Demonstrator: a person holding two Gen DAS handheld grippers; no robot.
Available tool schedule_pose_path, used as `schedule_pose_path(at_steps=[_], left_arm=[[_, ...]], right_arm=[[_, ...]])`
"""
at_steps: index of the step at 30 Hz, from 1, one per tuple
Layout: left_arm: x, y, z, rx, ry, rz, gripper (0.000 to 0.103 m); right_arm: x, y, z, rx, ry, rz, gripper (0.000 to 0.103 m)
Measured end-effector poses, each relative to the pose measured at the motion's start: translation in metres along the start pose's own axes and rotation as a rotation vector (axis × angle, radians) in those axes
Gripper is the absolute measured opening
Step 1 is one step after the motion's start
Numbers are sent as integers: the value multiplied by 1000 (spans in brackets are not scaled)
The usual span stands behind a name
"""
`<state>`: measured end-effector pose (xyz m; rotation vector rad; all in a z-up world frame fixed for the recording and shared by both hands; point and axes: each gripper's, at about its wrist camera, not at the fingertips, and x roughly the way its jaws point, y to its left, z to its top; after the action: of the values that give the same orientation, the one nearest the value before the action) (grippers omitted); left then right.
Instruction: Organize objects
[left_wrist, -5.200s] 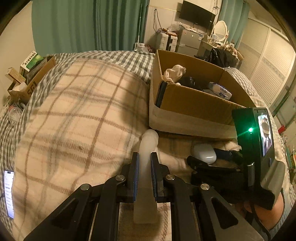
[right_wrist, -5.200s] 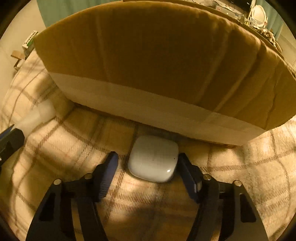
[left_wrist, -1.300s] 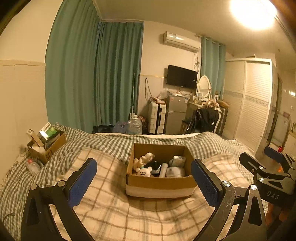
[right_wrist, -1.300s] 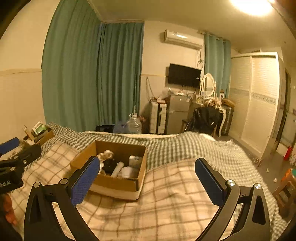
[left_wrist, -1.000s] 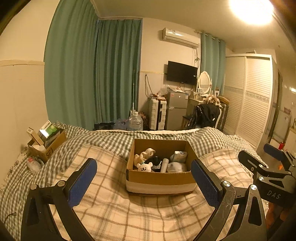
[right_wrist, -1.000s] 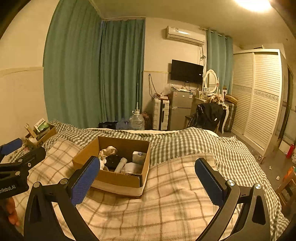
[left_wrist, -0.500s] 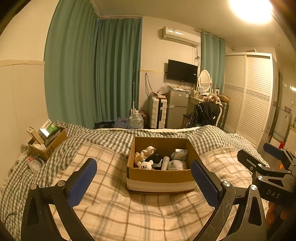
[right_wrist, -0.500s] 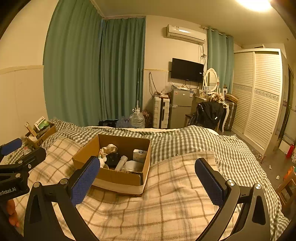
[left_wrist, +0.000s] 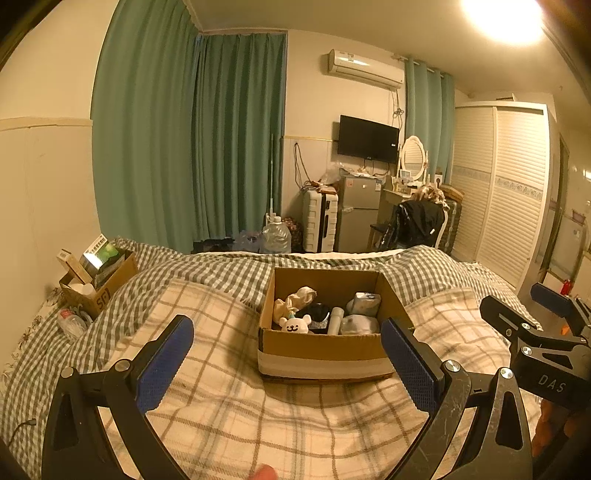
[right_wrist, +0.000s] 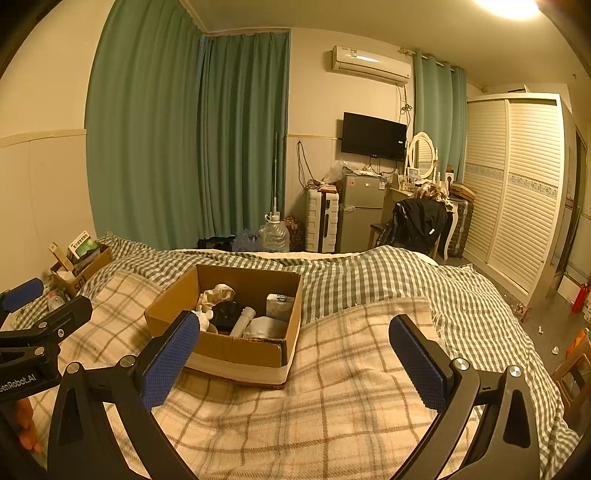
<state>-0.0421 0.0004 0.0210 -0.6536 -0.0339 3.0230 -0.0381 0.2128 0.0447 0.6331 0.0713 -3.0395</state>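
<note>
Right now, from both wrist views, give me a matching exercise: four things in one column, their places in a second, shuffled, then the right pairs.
Things
1. white bear toy
2. water jug
3. black jacket
4. television

Places
A. on the wall
B. draped on the chair
C. inside the cardboard box on the bed
D. on the floor past the bed, before the green curtains

Pairs: 1-C, 2-D, 3-B, 4-A

Both the left tool and the right tool are open and hold nothing.
</note>
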Motion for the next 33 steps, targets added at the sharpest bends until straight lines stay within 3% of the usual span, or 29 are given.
schedule_pose_path(at_steps=[33], left_arm=[[-2, -5, -2, 23, -2, 15, 103]], right_arm=[[2, 4, -2, 3, 18, -3, 103]])
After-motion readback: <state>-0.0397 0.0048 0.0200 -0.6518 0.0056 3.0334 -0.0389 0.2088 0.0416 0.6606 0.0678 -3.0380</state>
